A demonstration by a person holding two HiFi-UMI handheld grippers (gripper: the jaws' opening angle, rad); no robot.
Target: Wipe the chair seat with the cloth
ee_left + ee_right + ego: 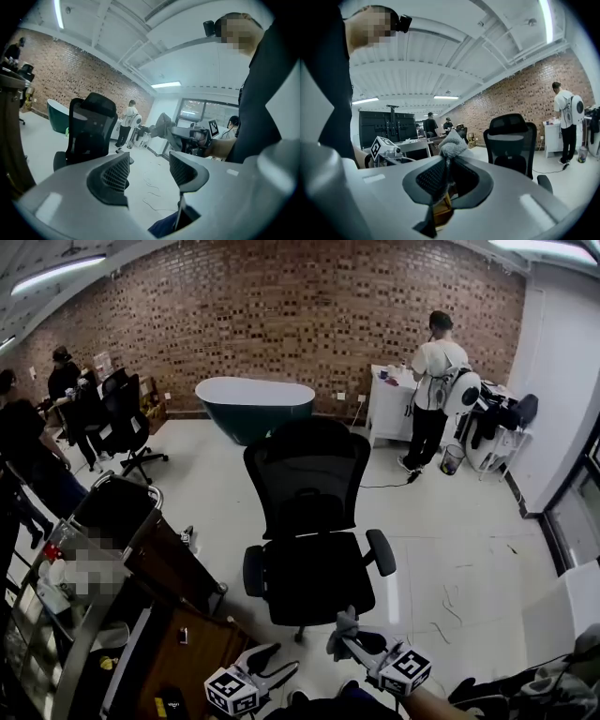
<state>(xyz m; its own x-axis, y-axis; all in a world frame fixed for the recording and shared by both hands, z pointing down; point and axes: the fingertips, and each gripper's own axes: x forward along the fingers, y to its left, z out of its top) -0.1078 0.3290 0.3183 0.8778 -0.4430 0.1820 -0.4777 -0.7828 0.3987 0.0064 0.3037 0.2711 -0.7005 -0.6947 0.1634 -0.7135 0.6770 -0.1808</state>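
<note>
Right tongs (446, 169) are closed tight on the grey cloth (451, 144); a bunch of it stands up above the jaw tips and the rest hangs down between them. In the head view this cloth (343, 626) is in the air on the near side of the black chair (309, 474), just in front of the front edge of the chair seat (314, 577). It does not touch the seat. So I judge that the wiping has not begun: the cloth is picked up and ready, and the whole seat is left to wipe. The seat looks bare, with nothing lying on it.

Left tongs (149, 171) are open with nothing between the jaws. They are also on the near side of the chair, more to its left and a little farther from the seat than the cloth. Behind the chair, well apart from it, a dark green bathtub (254, 407) stands at the brick wall.
</note>
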